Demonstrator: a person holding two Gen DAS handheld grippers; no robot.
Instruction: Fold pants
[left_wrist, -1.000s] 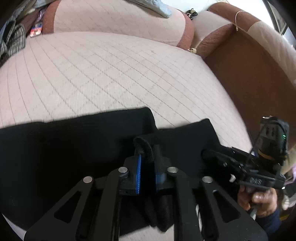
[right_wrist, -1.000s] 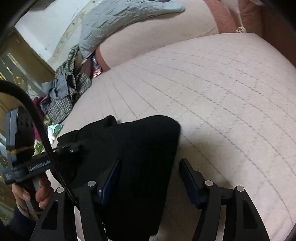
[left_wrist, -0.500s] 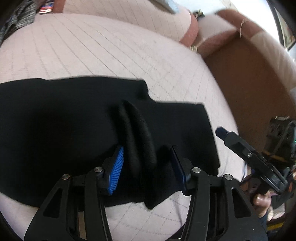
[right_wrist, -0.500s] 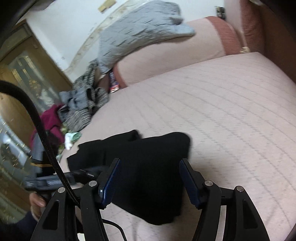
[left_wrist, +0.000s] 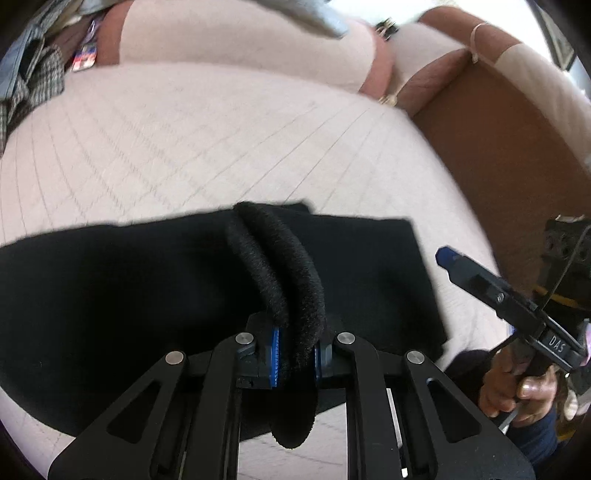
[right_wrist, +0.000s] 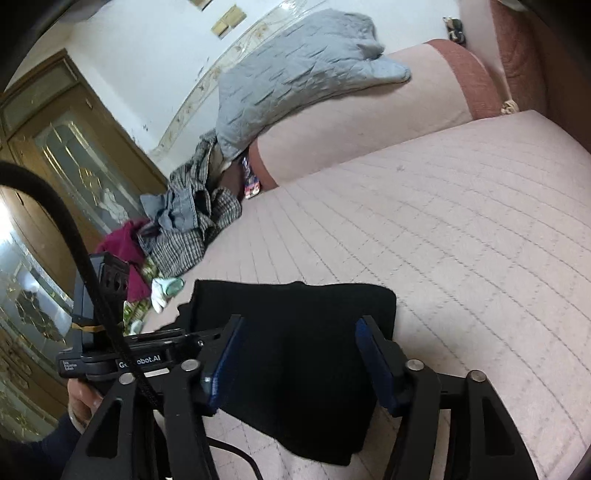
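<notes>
Currently at an early-to-middle stage of the fold, judged from how the cloth lies. Black pants (left_wrist: 155, 280) spread flat on the pink quilted sofa seat (left_wrist: 184, 147), extending mostly to the left of the left gripper (left_wrist: 295, 352) and ahead of its fingers.

Left gripper: closing, blue pads (left_wrist: 274, 354) pinched onto a raised ridge of the fleecy black fabric. Ridge stands up between the fingers and runs forward from them as two rounded rolls; a flap of the same cloth hangs below the fingers, toward the camera. Reads as a firm grasp on the pants.

Right gripper (right_wrist: 299, 360): closing, blue pads (right_wrist: 373, 363) apart, black cloth visible in the gap ahead of them. No pad seen pressing on fabric; not yet a grasp. Seen from the left wrist view, same tool (left_wrist: 491, 284) sits off to the right of the left fingers, just beyond the right end of the pants, held by a hand (left_wrist: 517, 391).

Done, as far as shown: garment laid out in a compact dark slab with a squared end on the right; whether legs are already doubled over cannot be told, black on black. Left: second grip on the right end, lift, carry across, lay down, smooth.

Loose clothes (right_wrist: 184, 225) and a grey quilt (right_wrist: 295, 70) lie far ahead of the right fingers, well apart from the work.
</notes>
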